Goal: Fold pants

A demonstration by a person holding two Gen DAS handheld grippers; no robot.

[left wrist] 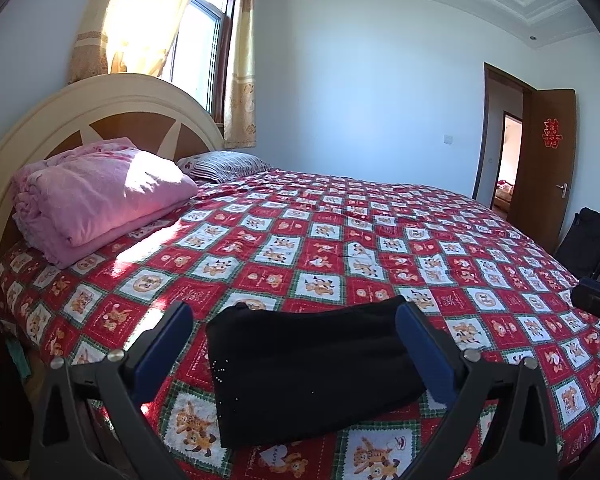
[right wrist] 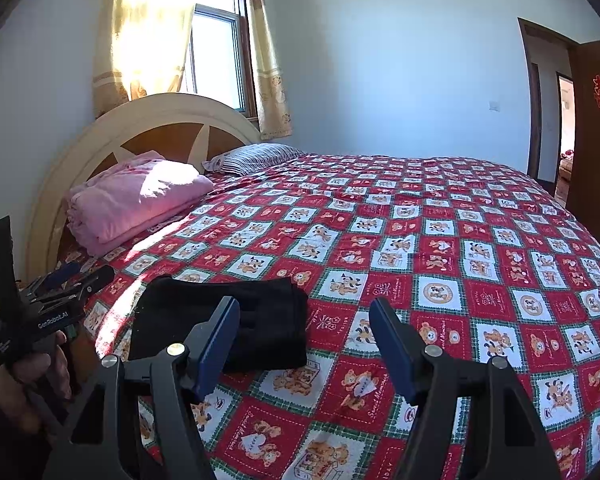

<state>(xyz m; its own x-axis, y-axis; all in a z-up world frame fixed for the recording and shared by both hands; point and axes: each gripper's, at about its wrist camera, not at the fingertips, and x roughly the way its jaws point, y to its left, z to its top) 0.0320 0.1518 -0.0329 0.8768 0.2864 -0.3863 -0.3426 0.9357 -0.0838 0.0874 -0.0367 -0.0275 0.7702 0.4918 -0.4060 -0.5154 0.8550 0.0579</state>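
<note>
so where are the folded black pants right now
The folded black pants lie on the red checked cartoon bedspread near the bed's near edge, between the open left gripper fingers; in the right wrist view they sit lower left, below the folded pink blanket.

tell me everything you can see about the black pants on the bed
The black pants are folded into a compact, roughly rectangular bundle of several layers, whose stacked edges show in the right wrist view. The fabric looks soft, matte and dark, with tiny pale specks along one side. They lie flat on the red checked bear-print bedspread, near the edge of the bed closest to the cameras, away from the pink blanket. Neither gripper grips them: the left gripper is open above them.
</note>
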